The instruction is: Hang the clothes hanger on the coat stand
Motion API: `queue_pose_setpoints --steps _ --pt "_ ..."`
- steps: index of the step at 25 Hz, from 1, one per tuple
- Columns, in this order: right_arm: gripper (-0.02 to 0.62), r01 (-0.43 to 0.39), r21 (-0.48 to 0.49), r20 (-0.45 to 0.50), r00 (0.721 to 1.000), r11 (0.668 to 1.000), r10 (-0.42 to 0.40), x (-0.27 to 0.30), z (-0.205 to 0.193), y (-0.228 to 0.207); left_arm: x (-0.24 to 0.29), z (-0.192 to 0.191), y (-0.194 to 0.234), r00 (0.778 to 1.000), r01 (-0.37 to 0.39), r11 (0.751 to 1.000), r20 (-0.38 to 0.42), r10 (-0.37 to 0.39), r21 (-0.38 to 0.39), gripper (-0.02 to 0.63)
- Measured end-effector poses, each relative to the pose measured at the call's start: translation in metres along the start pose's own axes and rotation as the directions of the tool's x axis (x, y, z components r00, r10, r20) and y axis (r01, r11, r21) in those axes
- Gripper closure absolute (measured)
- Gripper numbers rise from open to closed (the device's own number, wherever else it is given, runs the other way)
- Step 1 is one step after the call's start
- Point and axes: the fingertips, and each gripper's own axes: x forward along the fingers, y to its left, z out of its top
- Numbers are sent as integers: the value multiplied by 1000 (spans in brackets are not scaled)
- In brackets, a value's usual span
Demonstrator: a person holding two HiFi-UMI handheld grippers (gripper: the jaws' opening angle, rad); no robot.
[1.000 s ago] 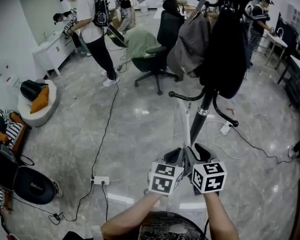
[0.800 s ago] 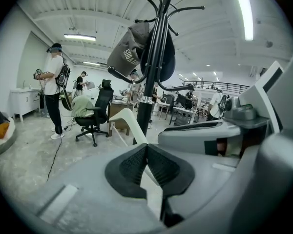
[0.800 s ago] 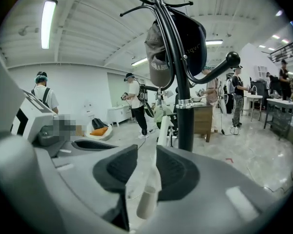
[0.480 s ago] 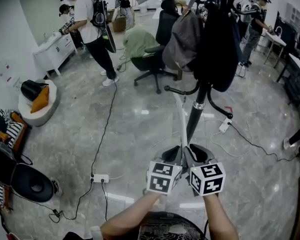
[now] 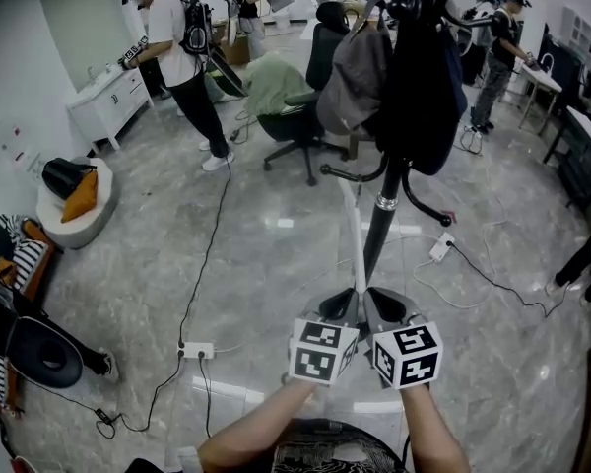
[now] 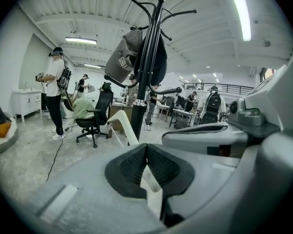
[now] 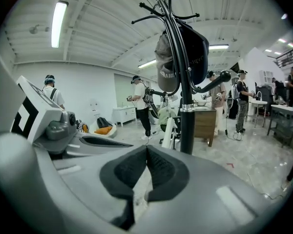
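The left gripper (image 6: 146, 152) is clenched on the white clothes hanger (image 6: 127, 127), which stands upright at the lower centre of the head view, in front of the black coat stand (image 5: 379, 225) and on none of its hooks. The right gripper (image 7: 146, 152) has just been closing, and its pads now meet. The hanger rises just past its tips, but I cannot tell whether it pinches it.
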Motion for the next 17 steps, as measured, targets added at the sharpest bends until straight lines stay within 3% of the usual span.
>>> queue_pose_setpoints --steps 17 --pt "594 -19 -8 -11 1000 1000 19 -6 -4 12 -14 -4 0 1000 -17 1000 4 17 -7 601"
